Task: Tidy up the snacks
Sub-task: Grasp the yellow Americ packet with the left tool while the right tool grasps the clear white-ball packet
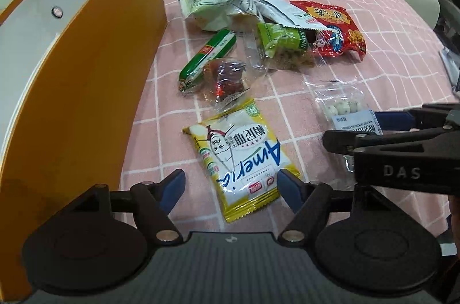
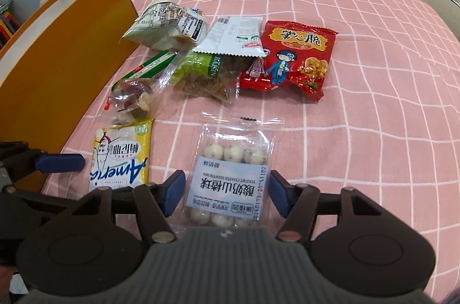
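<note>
The right tool [image 2: 227,193] hangs over the pink checked cloth [image 2: 359,108], jaws apart, with a clear pack of white yogurt hawthorn balls [image 2: 230,177] lying between its blue pads; the pads do not press it. Just beside, toward the orange box [image 2: 63,74], lies a yellow snack bag [image 2: 120,157], and the left tool [image 2: 61,162] reaches in there. Farther along the cloth sit a red packet [image 2: 290,59], a raisin bag [image 2: 201,77] and a green sausage stick [image 2: 152,64]

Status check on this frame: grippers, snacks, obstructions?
Left gripper open over yellow packet. Right gripper open, straddling yogurt-ball bag, not pinching. Other snacks loose; orange box alongside. Nothing blocking.
</note>
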Motion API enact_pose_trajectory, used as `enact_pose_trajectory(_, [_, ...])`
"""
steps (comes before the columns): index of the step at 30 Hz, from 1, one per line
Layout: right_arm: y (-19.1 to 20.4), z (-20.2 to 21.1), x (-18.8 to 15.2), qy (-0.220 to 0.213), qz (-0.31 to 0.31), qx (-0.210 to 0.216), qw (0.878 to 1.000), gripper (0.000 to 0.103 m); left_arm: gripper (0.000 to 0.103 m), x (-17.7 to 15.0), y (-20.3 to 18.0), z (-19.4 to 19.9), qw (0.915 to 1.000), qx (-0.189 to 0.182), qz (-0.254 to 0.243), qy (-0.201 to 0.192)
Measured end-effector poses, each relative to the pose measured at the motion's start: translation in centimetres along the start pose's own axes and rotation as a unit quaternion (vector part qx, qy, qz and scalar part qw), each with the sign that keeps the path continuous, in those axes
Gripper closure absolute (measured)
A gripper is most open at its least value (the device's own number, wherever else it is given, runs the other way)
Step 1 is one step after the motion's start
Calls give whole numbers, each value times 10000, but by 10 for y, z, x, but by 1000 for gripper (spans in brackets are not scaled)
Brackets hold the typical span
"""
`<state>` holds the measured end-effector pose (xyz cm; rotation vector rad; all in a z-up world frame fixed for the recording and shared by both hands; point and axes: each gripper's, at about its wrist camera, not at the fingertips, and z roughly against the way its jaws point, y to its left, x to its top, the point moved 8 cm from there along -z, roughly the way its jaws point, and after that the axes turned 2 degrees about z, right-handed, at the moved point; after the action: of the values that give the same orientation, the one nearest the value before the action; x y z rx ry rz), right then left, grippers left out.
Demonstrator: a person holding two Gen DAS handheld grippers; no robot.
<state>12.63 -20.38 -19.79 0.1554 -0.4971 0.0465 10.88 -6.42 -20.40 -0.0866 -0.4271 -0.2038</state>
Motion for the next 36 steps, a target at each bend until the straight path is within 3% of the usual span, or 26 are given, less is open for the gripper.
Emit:
enact_pose_trajectory(7, [2, 2, -4, 32, 395, -40, 9992, 42, 16, 15, 16, 4, 9939, -355, 1039, 64])
enact_pose_trajectory(11, [7, 1, -5, 43, 595, -121, 9981, 40, 16, 18, 13, -9, 9906, 36, 1324, 352])
enact_pose_trajectory(21, [14, -5, -4, -30, 868, -213, 9960, 35, 8, 21, -6, -25, 9890, 849, 1094, 517])
enact_pose_trajectory(24, [15, -5, -5, -59, 977, -283, 9948, 39, 8, 23, -7, -25, 9913, 833, 931, 424])
enact_pose_trajectory(27, [14, -4, -5, -100, 1017, -305, 9943, 43, 18, 22, -6, -24, 9914, 685, 1032, 421])
enact_pose_trajectory(29, [14, -4, -5, -108, 1030, -305, 9942, 44, 36, 22, -4, -22, 9914, 682, 1040, 407])
enact_pose_trajectory(31, [15, -4, -6, -107, 1036, -291, 9941, 45, 45, 22, -3, -19, 9920, 644, 1011, 391])
enact_pose_trajectory(36, [18, -2, -7, -59, 1053, -207, 9942, 46, 45, 18, 1, -19, 9933, 514, 960, 386])
